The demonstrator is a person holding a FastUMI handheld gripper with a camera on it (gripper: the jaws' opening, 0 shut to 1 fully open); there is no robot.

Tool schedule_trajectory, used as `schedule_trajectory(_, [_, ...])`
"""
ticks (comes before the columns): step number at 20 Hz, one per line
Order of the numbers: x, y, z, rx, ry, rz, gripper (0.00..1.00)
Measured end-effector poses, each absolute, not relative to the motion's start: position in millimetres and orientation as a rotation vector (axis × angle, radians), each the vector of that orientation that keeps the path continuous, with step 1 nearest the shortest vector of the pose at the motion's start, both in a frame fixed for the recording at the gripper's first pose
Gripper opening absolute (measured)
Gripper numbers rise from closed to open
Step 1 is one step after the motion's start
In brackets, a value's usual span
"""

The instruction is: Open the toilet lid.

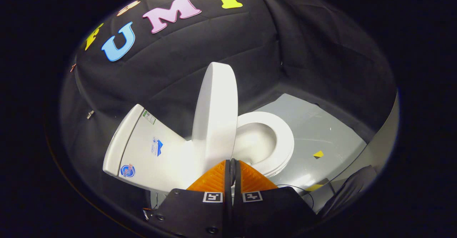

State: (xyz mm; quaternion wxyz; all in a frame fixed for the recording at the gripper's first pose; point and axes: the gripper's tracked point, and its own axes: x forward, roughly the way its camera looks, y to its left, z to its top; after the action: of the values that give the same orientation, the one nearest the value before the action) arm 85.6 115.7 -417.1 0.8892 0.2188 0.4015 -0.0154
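One toilet point(153, 152), one lid point(215, 116), one seat point(282, 141), one tank point(139, 145). The lid stood raised, near upright, just ahead of the fingers at 12 o'clock; the seat lay down over the bowl at 1 o'clock, the tank at 10 o'clock. One gripper point(232, 172): two orange fingers point(214, 179) clenched together, only a thin slit between them, grasping nothing. Two yellow tape bits point(318, 154) lay on the grey floor point(321, 123) at 2 to 3 o'clock.

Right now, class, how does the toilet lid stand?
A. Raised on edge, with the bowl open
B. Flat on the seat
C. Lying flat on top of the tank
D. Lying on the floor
A: the lid stands raised between tank and seat, the bowl open, just ahead of the gripper, whose fingers are closed together on nothing.
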Motion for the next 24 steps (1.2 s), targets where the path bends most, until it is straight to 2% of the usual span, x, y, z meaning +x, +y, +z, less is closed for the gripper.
schedule_trajectory(24, [88,261,-340,0.166,0.660,0.090,0.08])
